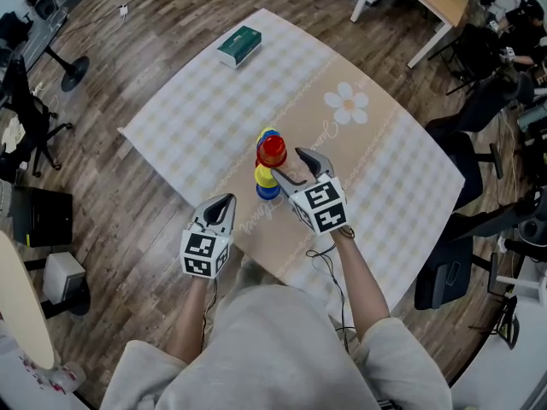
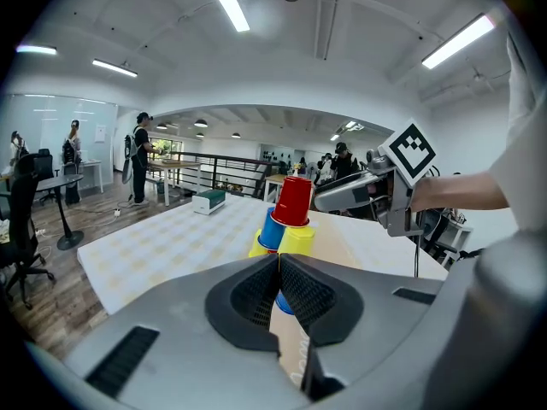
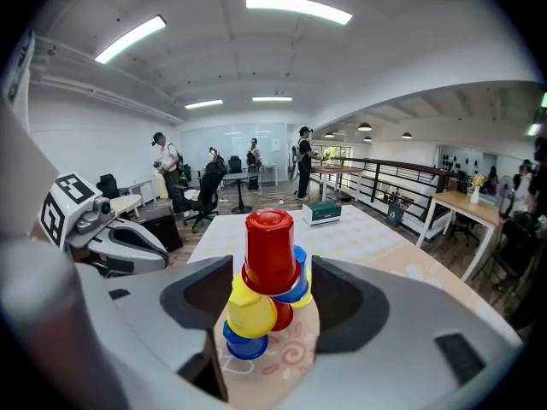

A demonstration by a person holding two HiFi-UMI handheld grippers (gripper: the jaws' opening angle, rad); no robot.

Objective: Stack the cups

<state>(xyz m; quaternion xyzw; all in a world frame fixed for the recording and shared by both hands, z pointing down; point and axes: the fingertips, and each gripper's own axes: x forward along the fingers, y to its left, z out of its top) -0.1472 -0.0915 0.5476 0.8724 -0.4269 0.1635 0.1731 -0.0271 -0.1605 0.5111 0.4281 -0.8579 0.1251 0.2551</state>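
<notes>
Red cup [image 1: 273,150] is crowning the pyramid [image 1: 265,180] mid-desk [image 1: 385,186], so stacking is seemingly finishing, the right claw [image 1: 291,166] gaping empty just beside it and the left claw [image 1: 226,202] sitting clenched, empty.

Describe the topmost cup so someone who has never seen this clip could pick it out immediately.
A table under a pale checked cloth fills the head view, and a pyramid of upturned cups stands near its middle, in front of the right gripper. The red cup is the single one on the peak; a blue cup and a yellow cup sit right below it.
</notes>
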